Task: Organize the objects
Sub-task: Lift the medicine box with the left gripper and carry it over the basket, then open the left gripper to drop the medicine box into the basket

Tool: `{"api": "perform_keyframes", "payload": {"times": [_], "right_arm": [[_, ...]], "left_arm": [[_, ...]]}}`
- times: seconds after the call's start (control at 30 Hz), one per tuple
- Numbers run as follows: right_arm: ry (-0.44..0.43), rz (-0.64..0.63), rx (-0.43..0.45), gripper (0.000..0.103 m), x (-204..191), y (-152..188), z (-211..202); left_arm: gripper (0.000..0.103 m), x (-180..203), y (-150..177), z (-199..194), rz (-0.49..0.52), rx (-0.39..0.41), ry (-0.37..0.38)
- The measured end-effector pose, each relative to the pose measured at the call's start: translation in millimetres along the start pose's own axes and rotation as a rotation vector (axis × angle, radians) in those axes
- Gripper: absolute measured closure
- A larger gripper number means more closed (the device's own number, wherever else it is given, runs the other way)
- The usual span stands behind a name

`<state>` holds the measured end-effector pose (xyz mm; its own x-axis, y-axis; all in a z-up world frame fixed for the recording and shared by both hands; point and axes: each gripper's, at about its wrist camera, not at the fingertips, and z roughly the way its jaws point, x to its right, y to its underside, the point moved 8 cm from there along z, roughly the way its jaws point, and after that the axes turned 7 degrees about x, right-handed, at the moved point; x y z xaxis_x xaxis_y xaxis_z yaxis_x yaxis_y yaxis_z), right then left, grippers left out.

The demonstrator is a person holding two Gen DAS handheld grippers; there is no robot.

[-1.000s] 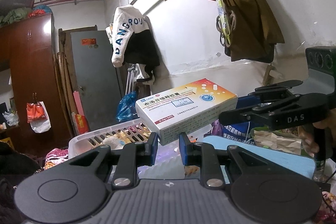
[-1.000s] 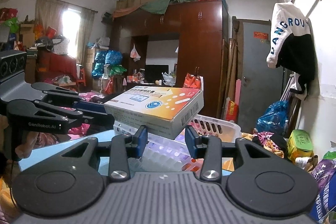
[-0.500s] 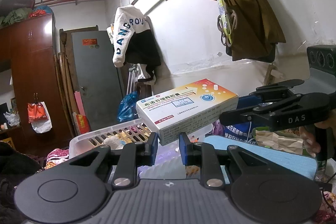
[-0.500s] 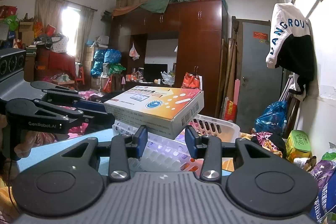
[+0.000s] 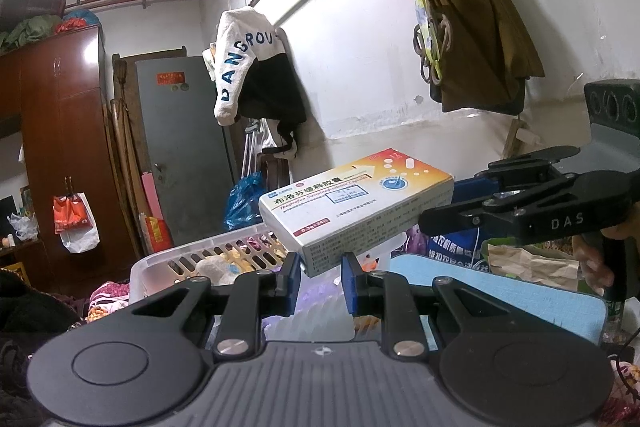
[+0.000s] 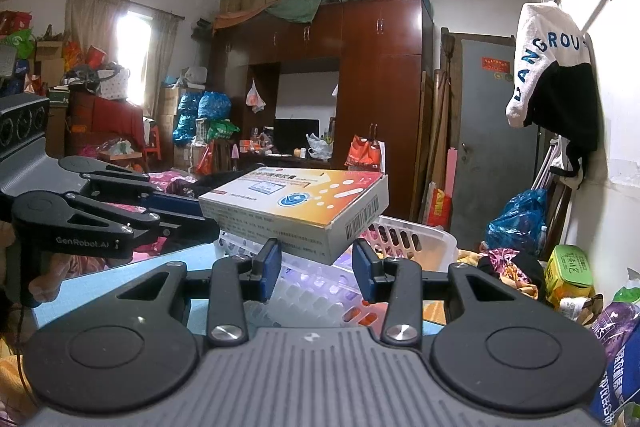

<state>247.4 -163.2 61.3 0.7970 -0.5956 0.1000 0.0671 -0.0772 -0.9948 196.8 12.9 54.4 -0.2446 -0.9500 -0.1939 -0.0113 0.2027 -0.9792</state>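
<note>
You have the medicine box (image 5: 356, 211) up in the air between your two tools, above the white slotted basket (image 5: 224, 253) and the clear plastic tray (image 5: 316, 315) in front of it. Your left hand-held gripper (image 5: 320, 281) pinches the near lower corner of the box — its blue pads (image 5: 349, 281) sit close together with the white side of the carton wedged between them. Your right hand-held gripper (image 6: 316, 269) does the same from the other side: its pads (image 6: 365, 275) stand a little wider and clamp the box's other bottom corner, the one below the barcode end (image 6: 360, 219). The box lies roughly level, orange-and-white printed face up. From the left wrist view you can see the right tool reaching in from the right edge, with your fingers (image 5: 596, 263) wrapped on its handle. A light blue mat (image 5: 500, 291) covers the desk under both tools.
</note>
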Motion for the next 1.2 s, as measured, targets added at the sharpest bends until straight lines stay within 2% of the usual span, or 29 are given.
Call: {"api": "perform_keyframes", "payload": {"times": [0.63,0.87,1.03,1.13,1.2], "right_arm": [[0.01,0.006,-0.018,0.06,8.3,-1.3,9.4],[0.04,0.015,-0.071,0.06,28.4,-4.0,46.3],[0.059,0.005,-0.15,0.06,36.5,5.5,78.2],[0.084,-0.016,-0.212,0.051,36.2,12.7,92.6],[0.12,-0.033,-0.224,0.035,35.7,13.8,90.9]], "left_arm": [[0.077,-0.1,0.1,5.1,0.007,-0.01,-0.005],[0.076,-19.4,-5.6,45.6,0.032,-0.073,-0.036],[0.074,-42.1,2.1,82.9,0.025,-0.168,-0.062],[0.068,-50.0,11.8,98.4,0.04,-0.218,-0.092],[0.055,-55.0,19.4,102.8,0.053,-0.246,-0.126]]}}
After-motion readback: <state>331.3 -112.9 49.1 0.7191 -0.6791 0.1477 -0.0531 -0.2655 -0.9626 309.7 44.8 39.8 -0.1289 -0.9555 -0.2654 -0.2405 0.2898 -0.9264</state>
